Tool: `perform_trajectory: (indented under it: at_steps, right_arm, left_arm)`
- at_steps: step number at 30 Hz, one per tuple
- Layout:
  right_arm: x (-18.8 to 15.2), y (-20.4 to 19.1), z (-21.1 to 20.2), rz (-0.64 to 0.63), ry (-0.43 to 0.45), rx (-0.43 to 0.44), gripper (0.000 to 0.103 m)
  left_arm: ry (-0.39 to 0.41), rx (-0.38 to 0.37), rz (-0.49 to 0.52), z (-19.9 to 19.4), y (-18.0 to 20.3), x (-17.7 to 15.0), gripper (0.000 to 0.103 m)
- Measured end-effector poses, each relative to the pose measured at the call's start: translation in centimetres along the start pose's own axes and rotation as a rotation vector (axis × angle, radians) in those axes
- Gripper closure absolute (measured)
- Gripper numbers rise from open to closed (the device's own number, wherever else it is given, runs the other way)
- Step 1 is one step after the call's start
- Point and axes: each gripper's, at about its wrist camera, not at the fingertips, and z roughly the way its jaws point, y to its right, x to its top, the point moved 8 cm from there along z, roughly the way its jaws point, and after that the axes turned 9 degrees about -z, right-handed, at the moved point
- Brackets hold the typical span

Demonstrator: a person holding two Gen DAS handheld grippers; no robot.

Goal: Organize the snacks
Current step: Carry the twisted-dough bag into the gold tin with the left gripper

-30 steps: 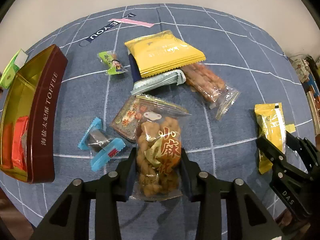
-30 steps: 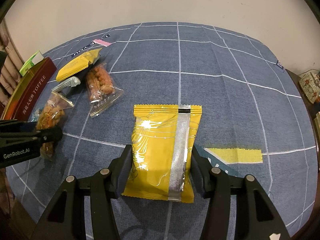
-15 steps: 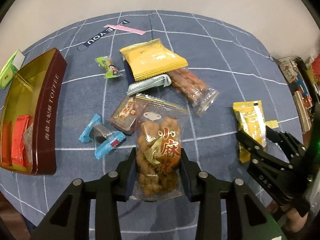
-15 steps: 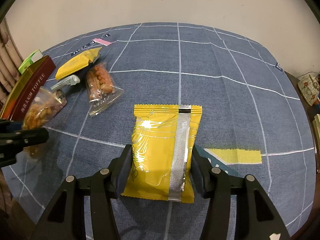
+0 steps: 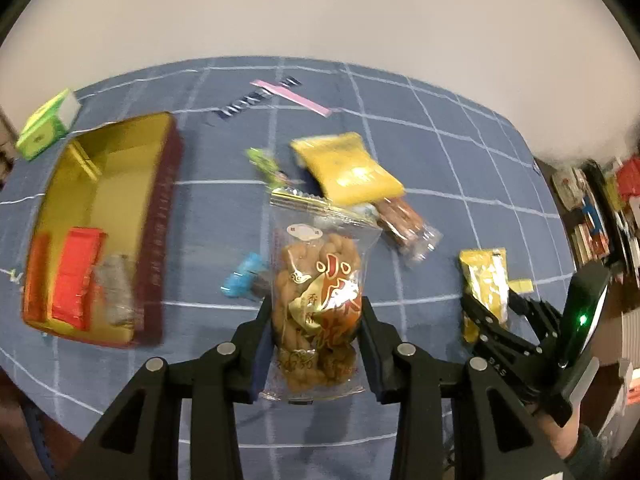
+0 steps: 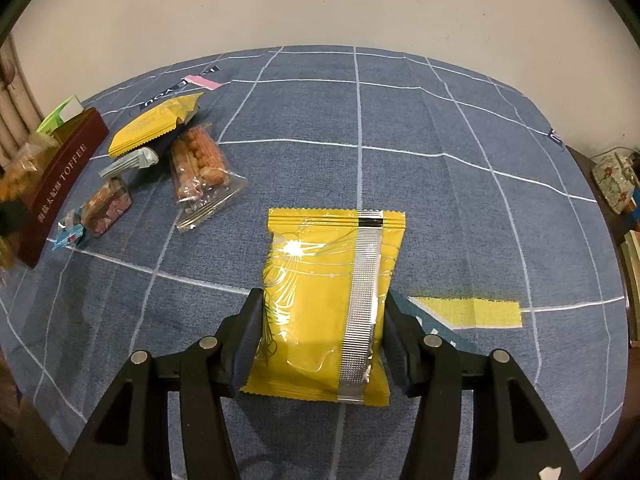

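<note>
Two grippers each clamp a packet: the left gripper (image 5: 316, 344) squeezes a clear twist bag (image 5: 318, 304) with red Chinese characters, the right gripper (image 6: 322, 334) a glossy yellow pouch (image 6: 320, 300) with a silver seam. Farther left, beside loose snacks, stands a maroon tin (image 6: 60, 192) lettered TOFFEE on a checked blue cloth (image 6: 440, 208).

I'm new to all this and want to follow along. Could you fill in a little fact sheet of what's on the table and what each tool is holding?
surface: blue checked cloth
left gripper: shut on twist bag
right gripper: shut on yellow packet
tin: open, red packets inside
loose snacks: flat yellow pack, nut bag, blue candy
behind tin: green box
</note>
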Motion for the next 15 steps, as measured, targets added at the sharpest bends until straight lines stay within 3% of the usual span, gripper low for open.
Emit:
perform_trajectory:
  at_steps: [15]
  right_arm:
    - [0.0, 0.0, 0.0, -0.004, -0.01, -0.007, 0.051]
  left_arm:
    - [0.088, 0.19, -0.124, -2.9, -13.8, 5.0, 0.064]
